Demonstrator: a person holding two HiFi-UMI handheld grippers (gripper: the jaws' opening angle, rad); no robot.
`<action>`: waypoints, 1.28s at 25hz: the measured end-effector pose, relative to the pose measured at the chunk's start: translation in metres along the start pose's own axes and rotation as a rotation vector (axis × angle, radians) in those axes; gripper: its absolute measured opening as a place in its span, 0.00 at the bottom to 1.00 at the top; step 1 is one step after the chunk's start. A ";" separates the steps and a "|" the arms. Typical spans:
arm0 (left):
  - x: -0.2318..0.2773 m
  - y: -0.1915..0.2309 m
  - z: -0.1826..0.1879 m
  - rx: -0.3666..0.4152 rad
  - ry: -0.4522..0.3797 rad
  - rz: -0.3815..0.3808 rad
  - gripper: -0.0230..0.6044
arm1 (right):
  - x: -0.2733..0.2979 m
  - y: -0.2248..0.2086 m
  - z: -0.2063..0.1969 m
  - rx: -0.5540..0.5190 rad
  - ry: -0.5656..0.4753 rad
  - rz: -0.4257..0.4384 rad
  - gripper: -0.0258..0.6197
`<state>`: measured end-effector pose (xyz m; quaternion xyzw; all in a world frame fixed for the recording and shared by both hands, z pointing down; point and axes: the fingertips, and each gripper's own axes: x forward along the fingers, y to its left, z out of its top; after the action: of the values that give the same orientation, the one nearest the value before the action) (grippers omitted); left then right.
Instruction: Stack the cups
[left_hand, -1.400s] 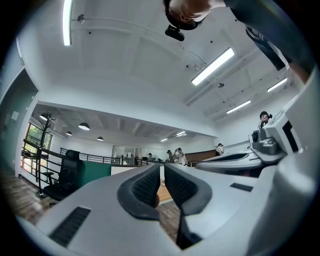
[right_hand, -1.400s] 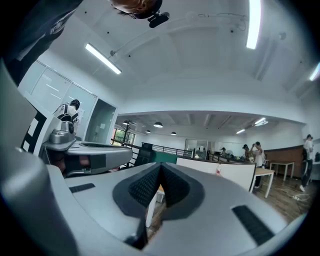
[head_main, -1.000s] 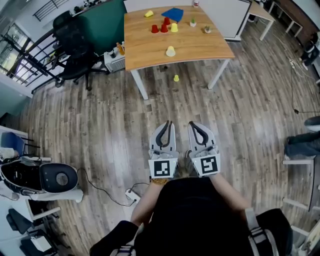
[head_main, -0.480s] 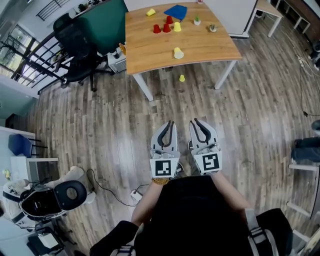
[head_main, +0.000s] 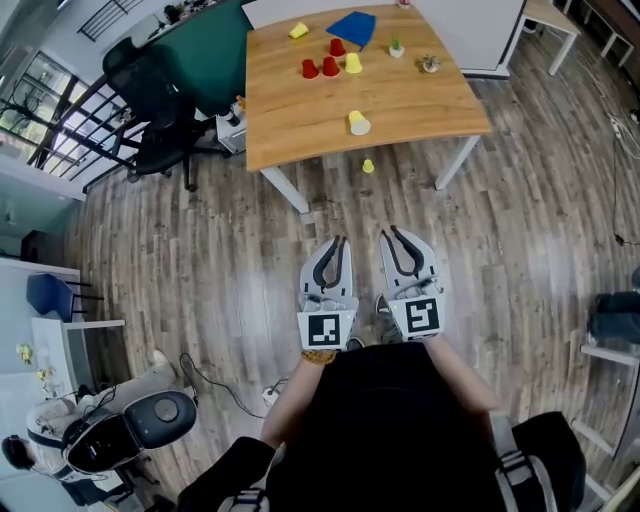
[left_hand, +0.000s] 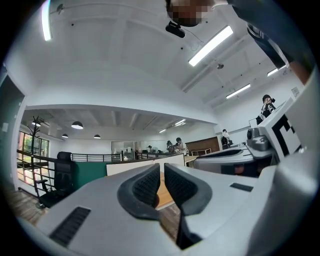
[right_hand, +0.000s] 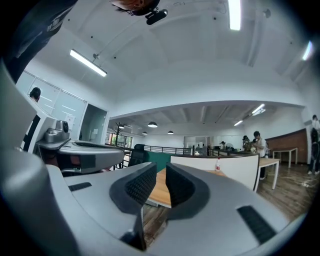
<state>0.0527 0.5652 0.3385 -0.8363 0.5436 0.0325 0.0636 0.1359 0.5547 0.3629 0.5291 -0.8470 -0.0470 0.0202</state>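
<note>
Table (head_main: 300, 130) bigger and nearer in head view than a second ago: person approaching, stacking not begun.

Left gripper (head_main: 338, 243): jaws closed, empty. Right gripper (head_main: 391, 232): jaws just opened to narrow slit, nothing between.

Red cups (head_main: 330, 66) and upright yellow cup (head_main: 353, 62) toward table far edge, beside blue cloth (head_main: 352, 25). Tipped yellow cup (head_main: 358, 122) near front edge. Fallen yellow cup (head_main: 368, 166) on floor just below front edge.

Wood floor (head_main: 200, 250) ahead gives free path; office chair (head_main: 150, 90) well left.

Matt wooden table (head_main: 290, 110), glossy plank floor (head_main: 200, 250), plastic cups (head_main: 358, 122).
</note>
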 end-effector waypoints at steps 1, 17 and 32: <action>0.008 -0.001 -0.002 0.001 0.003 0.004 0.11 | 0.004 -0.007 -0.002 -0.004 0.000 0.005 0.14; 0.071 0.035 -0.025 -0.022 0.033 0.119 0.11 | 0.064 -0.050 -0.018 -0.119 0.045 0.081 0.14; 0.180 0.099 -0.044 -0.088 -0.008 0.043 0.11 | 0.173 -0.094 -0.044 -0.119 0.166 0.013 0.19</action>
<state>0.0350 0.3567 0.3528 -0.8263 0.5592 0.0609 0.0281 0.1471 0.3555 0.3945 0.5236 -0.8415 -0.0532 0.1222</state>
